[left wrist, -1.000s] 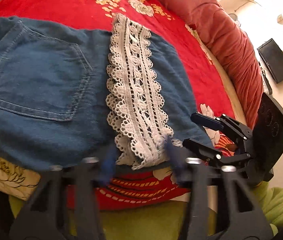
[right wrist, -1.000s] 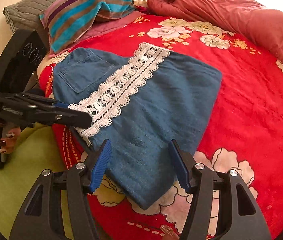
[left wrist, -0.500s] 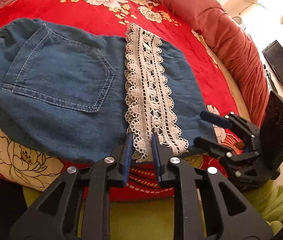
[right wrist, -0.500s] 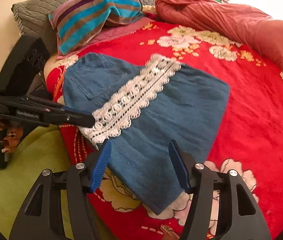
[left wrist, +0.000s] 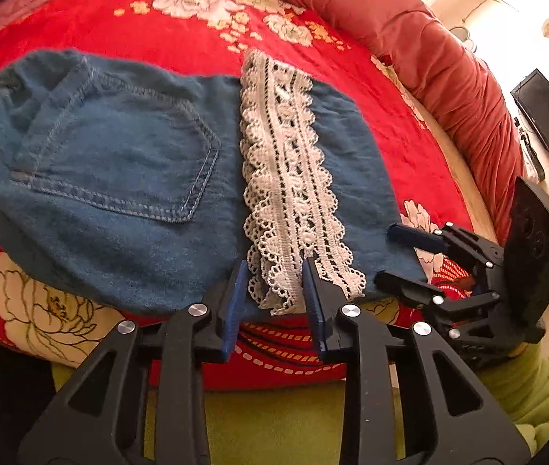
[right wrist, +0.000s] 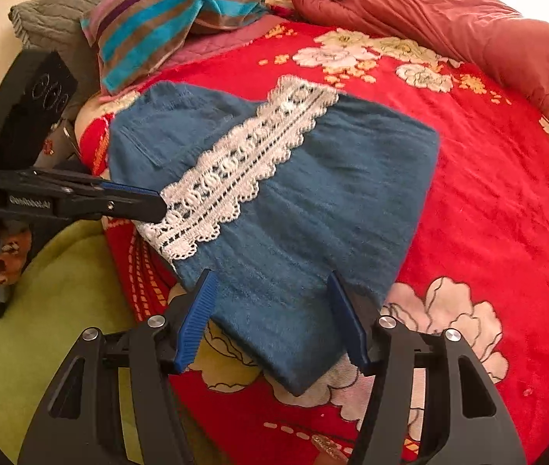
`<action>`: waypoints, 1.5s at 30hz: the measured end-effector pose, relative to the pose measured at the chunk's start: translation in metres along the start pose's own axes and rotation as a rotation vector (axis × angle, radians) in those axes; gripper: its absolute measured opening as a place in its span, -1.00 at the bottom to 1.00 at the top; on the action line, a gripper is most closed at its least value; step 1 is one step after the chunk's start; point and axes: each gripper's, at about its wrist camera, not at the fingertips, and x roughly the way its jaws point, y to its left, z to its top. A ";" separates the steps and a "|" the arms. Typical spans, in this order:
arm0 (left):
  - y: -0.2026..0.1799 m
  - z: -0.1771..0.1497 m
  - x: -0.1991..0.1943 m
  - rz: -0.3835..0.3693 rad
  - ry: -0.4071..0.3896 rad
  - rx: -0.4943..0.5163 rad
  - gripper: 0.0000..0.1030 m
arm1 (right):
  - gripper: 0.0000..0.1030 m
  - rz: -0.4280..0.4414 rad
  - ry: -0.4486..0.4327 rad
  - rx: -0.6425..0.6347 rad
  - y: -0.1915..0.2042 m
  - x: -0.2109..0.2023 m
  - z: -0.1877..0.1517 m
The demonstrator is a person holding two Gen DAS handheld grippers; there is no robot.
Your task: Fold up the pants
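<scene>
Folded denim pants (right wrist: 313,209) lie on a red floral bedspread (right wrist: 499,178).
Left gripper (left wrist: 274,290) straddles the lace trim (left wrist: 286,178), spread; right gripper (right wrist: 270,310) spread too (lace could snag, undoing the fold).

My two wrist cameras look close along each gripper from the bed's (left wrist: 80,31) near edge toward twelve o'clock, sharing the pants (left wrist: 127,178) (right wrist: 313,201).

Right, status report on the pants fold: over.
Left gripper open at lace trim. Right gripper open over pants edge. Pants folded flat on red blanket. Nothing obstructing.
</scene>
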 end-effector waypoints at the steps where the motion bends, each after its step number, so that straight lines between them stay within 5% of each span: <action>1: -0.002 0.000 -0.002 0.005 -0.007 0.008 -0.60 | 0.15 -0.006 -0.009 0.001 -0.001 -0.004 0.001; 8: -0.011 0.000 -0.014 0.037 -0.045 0.049 -0.41 | 0.16 -0.029 -0.034 0.021 -0.009 -0.015 0.004; 11: -0.013 0.000 -0.020 0.050 -0.064 0.060 -0.37 | 0.40 -0.036 -0.049 0.030 -0.011 -0.018 0.004; 17: -0.016 -0.002 -0.028 0.067 -0.090 0.065 -0.18 | 0.41 -0.051 -0.074 0.036 -0.011 -0.027 0.005; 24: -0.021 -0.001 -0.043 0.115 -0.141 0.092 0.41 | 0.41 -0.062 -0.117 0.053 -0.014 -0.039 0.013; 25: -0.021 -0.001 -0.045 0.118 -0.148 0.095 0.44 | 0.47 -0.062 -0.121 0.054 -0.013 -0.040 0.014; 27: -0.021 -0.001 -0.050 0.130 -0.161 0.097 0.56 | 0.92 -0.074 -0.142 0.058 -0.012 -0.043 0.017; 32: -0.019 0.002 -0.060 0.193 -0.200 0.102 0.79 | 0.91 -0.081 -0.158 0.049 -0.010 -0.047 0.028; 45: 0.007 0.001 -0.075 0.272 -0.230 0.031 0.81 | 0.91 -0.061 -0.174 0.028 0.005 -0.043 0.056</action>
